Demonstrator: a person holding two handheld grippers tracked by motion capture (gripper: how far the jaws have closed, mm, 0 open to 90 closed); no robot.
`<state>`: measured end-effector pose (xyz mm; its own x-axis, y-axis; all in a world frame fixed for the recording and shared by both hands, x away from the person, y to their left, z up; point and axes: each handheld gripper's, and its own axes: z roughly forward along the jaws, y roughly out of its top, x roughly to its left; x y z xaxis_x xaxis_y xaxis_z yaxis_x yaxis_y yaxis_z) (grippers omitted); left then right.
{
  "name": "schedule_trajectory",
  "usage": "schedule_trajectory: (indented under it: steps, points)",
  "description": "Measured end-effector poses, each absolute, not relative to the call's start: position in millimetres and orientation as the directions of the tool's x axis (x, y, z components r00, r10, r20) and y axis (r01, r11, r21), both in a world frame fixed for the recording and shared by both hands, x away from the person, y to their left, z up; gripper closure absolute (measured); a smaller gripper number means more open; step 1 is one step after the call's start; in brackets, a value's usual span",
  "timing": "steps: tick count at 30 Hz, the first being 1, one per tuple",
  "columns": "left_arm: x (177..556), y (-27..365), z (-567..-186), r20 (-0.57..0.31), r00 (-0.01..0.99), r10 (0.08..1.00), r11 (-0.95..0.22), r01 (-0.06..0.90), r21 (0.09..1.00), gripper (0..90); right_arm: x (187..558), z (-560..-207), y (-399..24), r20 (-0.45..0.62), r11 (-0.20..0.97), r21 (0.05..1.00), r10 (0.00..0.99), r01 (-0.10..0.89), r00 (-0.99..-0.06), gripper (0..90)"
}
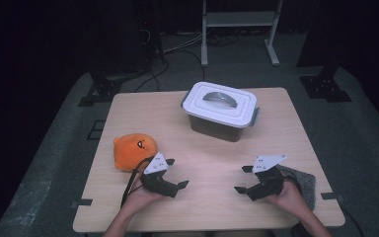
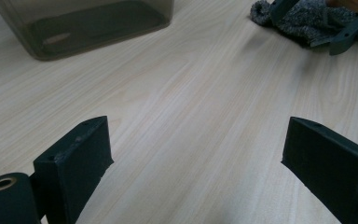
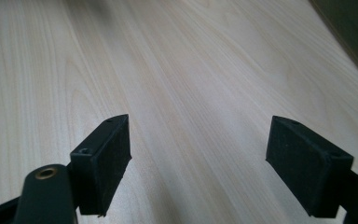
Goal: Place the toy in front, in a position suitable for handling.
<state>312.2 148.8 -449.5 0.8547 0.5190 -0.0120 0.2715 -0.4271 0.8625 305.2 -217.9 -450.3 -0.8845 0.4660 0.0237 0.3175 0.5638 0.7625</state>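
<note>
At the left of the table (image 1: pixel 128 106) lies an orange plush toy (image 1: pixel 133 150), near the left edge and a little toward the near side. It lies on its side, and a small dark mark on it faces up. Just to the right of it, almost touching, is the left gripper (image 1: pixel 175 174), held in the person's left hand (image 1: pixel 140 199). Its jaws stand wide apart with only bare wood between them, so it is released and holds nothing. It points toward the middle of the table and not at the toy, which I judge to be a resting pose before a reach.

In the middle, on the far side, stands a storage box (image 1: pixel 221 111) with a white lid and a grey handle. The lid is on and looks closed, so probably it must come off before anything goes inside.

At the right, near the near edge, the right gripper (image 1: pixel 244 179) is also released and empty, and its jaws point left. The right hand (image 1: pixel 291 196) rests on a grey felt cloth (image 1: pixel 303 182), which lies flat near the right corner
</note>
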Motion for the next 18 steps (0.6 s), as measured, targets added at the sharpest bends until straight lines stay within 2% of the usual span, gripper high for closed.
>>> schedule_trajectory:
  steps: [18]
  points:
    - [308.0, 146.8, -451.4, 0.001, 0.872, 0.490, -0.454, 0.253, 0.854, 7.1, 303.8, -448.2, -216.9, 0.020, 0.559, 0.769, 0.462, 0.309, -0.887, 20.4]
